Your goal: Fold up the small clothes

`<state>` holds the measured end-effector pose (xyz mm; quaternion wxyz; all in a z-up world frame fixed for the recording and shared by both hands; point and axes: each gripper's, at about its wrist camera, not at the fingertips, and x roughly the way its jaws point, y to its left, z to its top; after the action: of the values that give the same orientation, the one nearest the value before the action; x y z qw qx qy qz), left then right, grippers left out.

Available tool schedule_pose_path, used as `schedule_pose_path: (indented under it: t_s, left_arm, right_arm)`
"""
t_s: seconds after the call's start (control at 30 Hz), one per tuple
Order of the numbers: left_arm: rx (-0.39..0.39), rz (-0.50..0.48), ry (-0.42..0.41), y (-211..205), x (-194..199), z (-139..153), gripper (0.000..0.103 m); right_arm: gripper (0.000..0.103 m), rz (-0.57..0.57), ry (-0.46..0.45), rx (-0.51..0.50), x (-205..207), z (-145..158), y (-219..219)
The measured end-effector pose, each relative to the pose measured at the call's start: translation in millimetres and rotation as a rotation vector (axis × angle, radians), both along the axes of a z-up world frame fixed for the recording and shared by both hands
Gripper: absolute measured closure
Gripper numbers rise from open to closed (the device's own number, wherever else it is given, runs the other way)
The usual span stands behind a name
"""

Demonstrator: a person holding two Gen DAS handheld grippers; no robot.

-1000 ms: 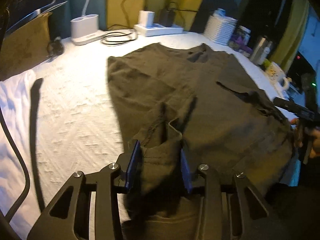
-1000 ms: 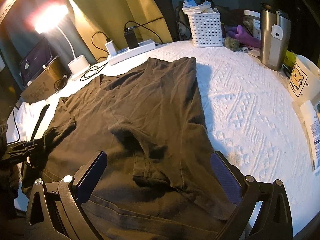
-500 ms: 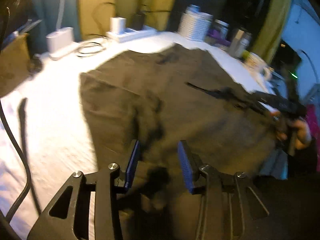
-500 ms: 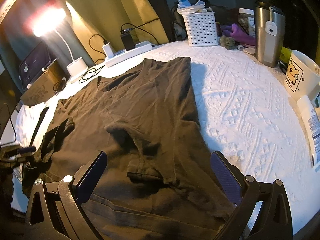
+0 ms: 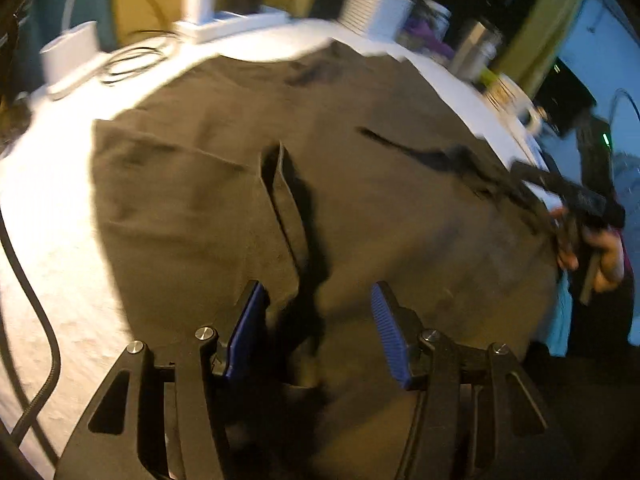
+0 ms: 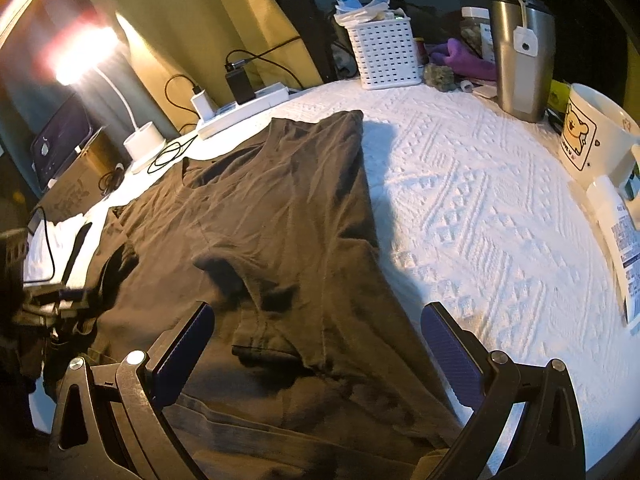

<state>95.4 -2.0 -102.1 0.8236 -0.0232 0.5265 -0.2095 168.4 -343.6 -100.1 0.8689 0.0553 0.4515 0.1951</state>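
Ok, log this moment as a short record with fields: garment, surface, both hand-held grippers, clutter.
garment: dark olive cotton T-shirt, spread flat, one side folded inward
surface: white textured bedspread
left hand-held gripper: jaws opening, a raised fold of the shirt between them, pads not pressing it
right hand-held gripper: jaws wide open over a sleeve, holding nothing
clutter: white perforated plastic basket, steel tumbler, white cartoon mug, white power strip

My left wrist view is dim and smeared with motion blur; my right view is sharp. A desk lamp [image 6: 86, 54] flares into glare at upper left, my dark shirt [image 6: 280, 216] shadows the white cover [image 6: 480, 208], and edges bend fisheye-round
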Motion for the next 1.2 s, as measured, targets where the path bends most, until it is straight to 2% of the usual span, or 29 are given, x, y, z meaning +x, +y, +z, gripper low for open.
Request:
schedule_pose_path:
  t_s: [0.03, 0.1, 0.2, 0.3, 0.43, 0.53, 0.67, 0.8, 0.87, 1.1, 1.2]
  left_arm:
    - [0.018, -0.026, -0.016, -10.3, -6.0, 3.0, 0.048]
    - [-0.007, -0.074, -0.028, -20.8, -13.5, 11.2, 0.048]
    - [0.014, -0.078, -0.079, -23.4, -25.8, 27.5, 0.048]
    - [0.067, 0.002, -0.119, -1.6, -32.0, 36.3, 0.048]
    - [0.144, 0.154, -0.118, 37.3, -26.6, 25.3, 0.047]
    - [0.104, 0.172, -0.081, 50.3, -23.2, 13.8, 0.047]
    - [0.021, 0.078, -0.043, 34.8, -30.9, 4.6, 0.047]
    - [0.011, -0.012, -0.013, 10.4, -39.8, -2.7, 0.047]
    - [0.041, -0.024, -0.031, 2.5, -43.2, -0.1, 0.047]
    - [0.022, 0.014, -0.112, 9.8, -42.3, 26.6, 0.047]
    - [0.011, 0.028, -0.155, 11.7, -29.7, 36.0, 0.047]
  right_arm:
    - [0.000, 0.001, 0.000, 0.001, -0.3, -0.2, -0.2]
    - [0.000, 0.004, -0.001, 0.001, -0.8, 0.4, 0.2]
    - [0.000, 0.005, -0.006, 0.000, -1.9, 2.3, 0.3]
    - [0.000, 0.004, -0.013, 0.000, -4.2, 4.7, 0.4]
    - [0.000, 0.007, -0.020, -0.004, -7.5, 7.1, 2.7]
    - [0.000, 0.015, -0.025, -0.011, -10.7, 9.3, 6.7]
    - [0.000, 0.016, -0.030, -0.020, -15.1, 13.1, 9.4]
    - [0.000, 0.007, -0.032, -0.029, -19.4, 15.2, 7.9]
    - [0.000, 0.002, -0.034, -0.032, -21.7, 16.1, 5.9]
    - [0.000, -0.034, -0.055, -0.040, -26.9, 19.6, -8.5]
    - [0.000, -0.046, -0.065, -0.043, -22.6, 21.4, -10.1]
